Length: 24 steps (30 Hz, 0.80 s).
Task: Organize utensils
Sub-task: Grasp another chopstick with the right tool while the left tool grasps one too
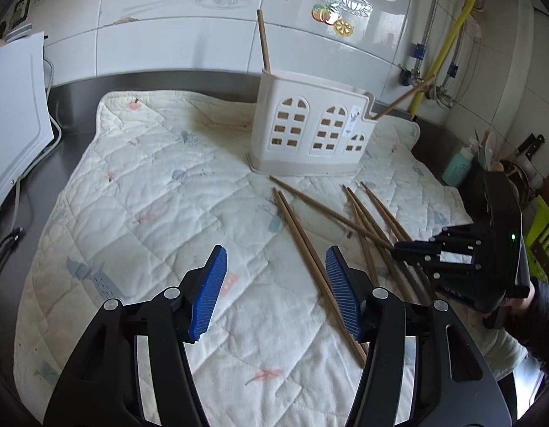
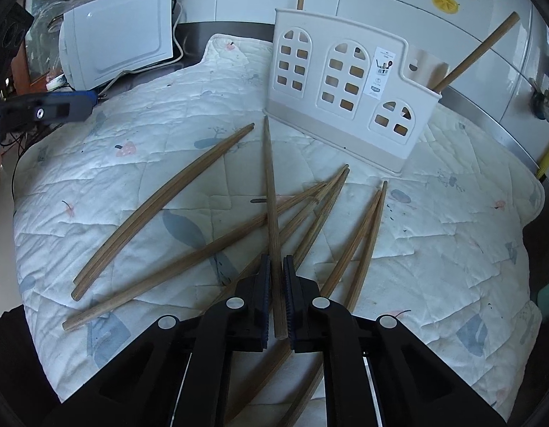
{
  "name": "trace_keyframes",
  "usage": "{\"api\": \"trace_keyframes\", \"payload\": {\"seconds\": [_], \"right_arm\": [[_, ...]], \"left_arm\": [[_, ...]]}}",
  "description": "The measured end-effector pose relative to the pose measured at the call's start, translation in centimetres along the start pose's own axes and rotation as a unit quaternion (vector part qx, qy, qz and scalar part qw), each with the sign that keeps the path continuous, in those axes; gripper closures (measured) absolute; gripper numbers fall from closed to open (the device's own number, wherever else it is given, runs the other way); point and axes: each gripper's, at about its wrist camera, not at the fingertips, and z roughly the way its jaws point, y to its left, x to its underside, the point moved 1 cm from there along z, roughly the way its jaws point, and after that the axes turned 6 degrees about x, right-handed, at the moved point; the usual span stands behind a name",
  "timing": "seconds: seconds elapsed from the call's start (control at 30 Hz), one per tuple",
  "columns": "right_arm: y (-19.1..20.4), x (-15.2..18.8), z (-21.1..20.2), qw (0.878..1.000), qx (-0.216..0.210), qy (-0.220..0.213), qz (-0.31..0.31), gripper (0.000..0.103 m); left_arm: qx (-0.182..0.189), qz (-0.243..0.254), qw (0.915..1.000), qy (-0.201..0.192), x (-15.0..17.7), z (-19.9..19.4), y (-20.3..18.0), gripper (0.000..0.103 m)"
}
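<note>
A cream plastic utensil holder (image 1: 310,131) with window cut-outs stands on a quilted cloth (image 1: 167,195); it also shows in the right wrist view (image 2: 345,85). Two chopsticks stand in it, one upright (image 1: 263,41) and one leaning right (image 1: 404,98). Several wooden chopsticks (image 2: 160,210) lie loose on the cloth in front of it. My right gripper (image 2: 276,267) is shut on one chopstick (image 2: 270,192) that points toward the holder. My left gripper (image 1: 276,259) is open and empty above the cloth, left of the loose chopsticks (image 1: 310,249).
A white appliance (image 2: 114,42) with cables sits at the cloth's left side on the steel counter (image 1: 71,114). The tiled wall (image 1: 167,46) is behind. Pipes (image 1: 448,35), a teal bottle (image 1: 459,165) and a green basket (image 1: 544,238) are at the right.
</note>
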Motion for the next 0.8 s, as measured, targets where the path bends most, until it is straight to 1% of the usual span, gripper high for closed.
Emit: {"api": "trace_keyframes", "payload": {"seconds": [0.13,0.27,0.33,0.47,0.5,0.63,0.7,0.8], "right_arm": [[0.3,-0.1,0.1,1.0,-0.001,0.0,-0.005,0.096],[0.3,-0.1,0.2,1.0,-0.003,-0.001,0.0,0.097],[0.3,-0.1,0.2,1.0,0.006,-0.003,0.008,0.097],[0.1,-0.1,-0.5,0.999,0.002,-0.015,0.035,0.097],[-0.1,-0.1,-0.8,0.999,-0.002,-0.018,0.045,0.097],[0.0,-0.3,-2.1,0.997,-0.006,-0.034,0.067,0.097],[0.1,-0.3,-2.6,0.996,-0.009,-0.038,0.076,0.097],[0.5,-0.2,-3.4,0.995,-0.013,-0.048,0.082,0.097]], "left_arm": [[0.009,0.003,0.9999,0.012,1.2,0.4,-0.6,0.047],[0.025,0.007,0.9993,0.028,2.4,0.9,-1.7,0.053],[0.035,0.009,0.9986,0.039,3.3,1.2,-2.4,0.054],[0.041,0.005,0.9973,0.06,5.0,1.9,-3.4,0.057],[0.041,0.006,0.9969,0.067,5.4,2.1,-3.8,0.059],[0.032,-0.001,0.9962,0.081,6.3,3.0,-4.4,0.061],[0.012,0.002,0.9963,0.085,6.6,3.4,-4.6,0.061],[0.0,0.007,0.9963,0.086,6.9,3.4,-4.8,0.062]]}}
